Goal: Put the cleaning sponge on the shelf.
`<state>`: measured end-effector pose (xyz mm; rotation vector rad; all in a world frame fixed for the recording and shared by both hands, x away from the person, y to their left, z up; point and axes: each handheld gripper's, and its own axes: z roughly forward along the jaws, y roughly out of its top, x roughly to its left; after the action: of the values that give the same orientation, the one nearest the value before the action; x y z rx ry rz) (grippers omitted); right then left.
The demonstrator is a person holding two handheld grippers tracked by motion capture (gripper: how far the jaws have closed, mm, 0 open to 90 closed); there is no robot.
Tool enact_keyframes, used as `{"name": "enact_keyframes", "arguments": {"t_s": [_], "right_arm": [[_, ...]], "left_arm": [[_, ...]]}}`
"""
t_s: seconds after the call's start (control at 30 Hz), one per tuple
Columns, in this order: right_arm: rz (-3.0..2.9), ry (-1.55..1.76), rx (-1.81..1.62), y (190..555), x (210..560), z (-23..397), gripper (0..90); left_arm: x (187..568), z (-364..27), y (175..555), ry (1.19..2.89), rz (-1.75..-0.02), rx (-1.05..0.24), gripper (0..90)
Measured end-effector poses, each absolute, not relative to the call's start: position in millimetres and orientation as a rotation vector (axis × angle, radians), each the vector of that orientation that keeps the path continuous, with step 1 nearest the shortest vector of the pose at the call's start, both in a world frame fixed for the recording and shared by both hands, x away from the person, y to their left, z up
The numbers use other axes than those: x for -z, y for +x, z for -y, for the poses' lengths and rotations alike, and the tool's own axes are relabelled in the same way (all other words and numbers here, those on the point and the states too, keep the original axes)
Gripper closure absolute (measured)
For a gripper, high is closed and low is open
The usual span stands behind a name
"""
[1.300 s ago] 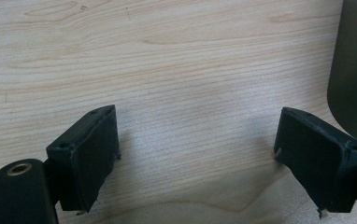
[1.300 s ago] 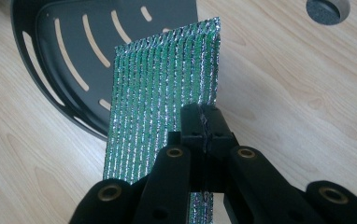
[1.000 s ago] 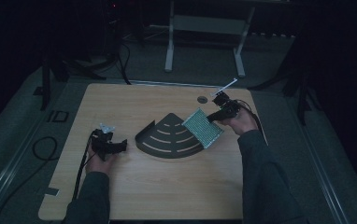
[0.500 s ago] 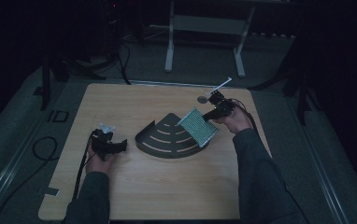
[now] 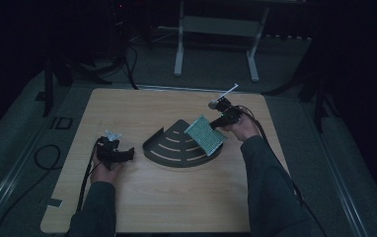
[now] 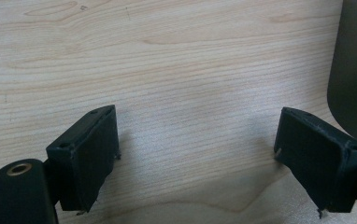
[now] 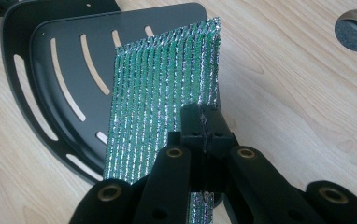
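Observation:
A green and silver ribbed cloth (image 5: 205, 134) hangs tilted over the right side of a black fan-shaped tray (image 5: 174, 148) with curved slots. My right gripper (image 5: 222, 120) is shut on the cloth's right edge, held by a hand at the table's right. In the right gripper view the cloth (image 7: 160, 112) is pinched between my closed jaws (image 7: 203, 122), above the tray (image 7: 64, 60). My left gripper (image 5: 122, 155) rests on the table left of the tray, jaws open. In the left gripper view its fingers (image 6: 85, 156) stand wide apart over bare wood, with the tray's edge (image 6: 354, 70) at the right.
The wooden table (image 5: 167, 197) has a round hole (image 7: 356, 30) near its far right corner. A cable (image 5: 85, 177) trails from the left gripper. A white frame on legs (image 5: 216, 29) stands on the floor beyond the table.
My right gripper has carried the cloth slightly left and lower over the tray. The left gripper has stayed in place.

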<state>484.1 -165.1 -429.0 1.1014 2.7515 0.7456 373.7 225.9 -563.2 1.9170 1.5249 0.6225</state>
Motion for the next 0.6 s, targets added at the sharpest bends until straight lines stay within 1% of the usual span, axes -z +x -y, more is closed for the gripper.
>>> {"name": "enact_keyframes", "arguments": {"t_s": [0.6], "right_arm": [[-2.761,1.07,-0.735,489,439,153,89.4]], "left_arm": [[563,-226,374,1.917,-1.525,-0.622,14.2]]}}
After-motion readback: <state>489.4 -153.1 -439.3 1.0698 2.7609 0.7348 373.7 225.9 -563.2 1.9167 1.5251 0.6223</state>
